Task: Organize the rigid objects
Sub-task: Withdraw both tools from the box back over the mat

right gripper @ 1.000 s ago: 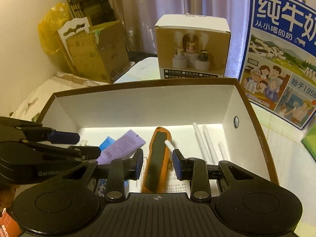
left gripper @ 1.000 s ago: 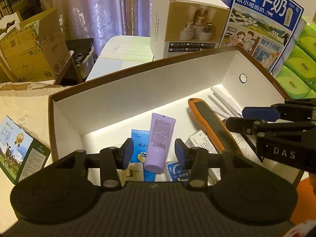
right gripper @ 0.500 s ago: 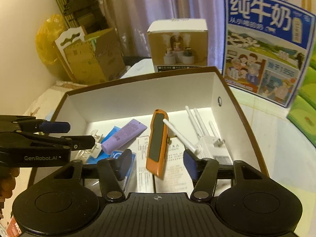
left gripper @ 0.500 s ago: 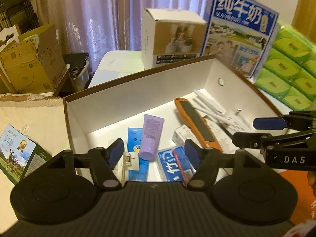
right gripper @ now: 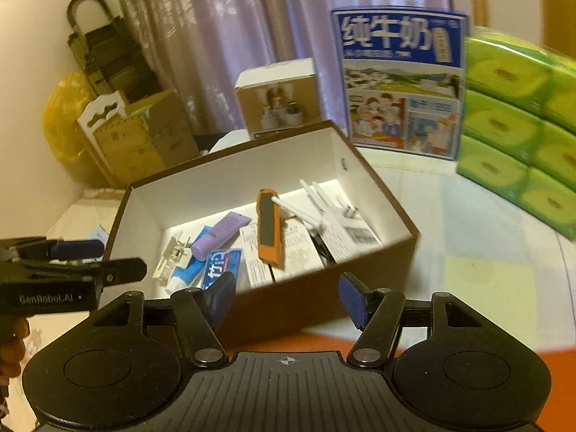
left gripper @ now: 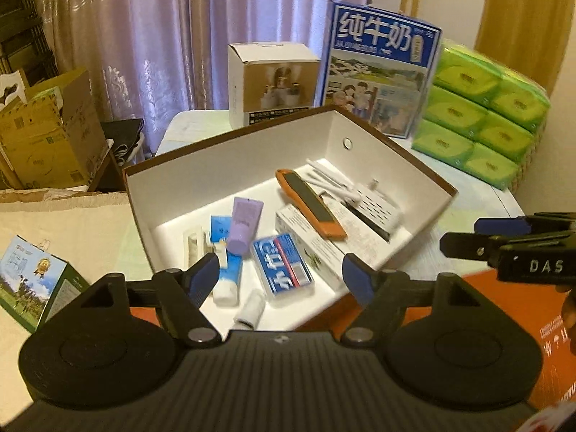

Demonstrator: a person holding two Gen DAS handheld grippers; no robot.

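Left gripper [left gripper: 280,277]: jaws spread wide, blue-padded fingertips [left gripper: 207,275] well apart, nothing held. Right gripper [right gripper: 287,297]: jaws likewise wide, nothing held. Both level, side by side, apart. Fingers of left hand [right gripper: 12,345] partly visible.

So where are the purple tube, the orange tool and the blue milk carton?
purple tube [left gripper: 244,225]: left wrist view, middle of its body.
orange tool [right gripper: 269,228]: right wrist view, its dark centre panel.
blue milk carton [left gripper: 378,72]: left wrist view, its printed front.
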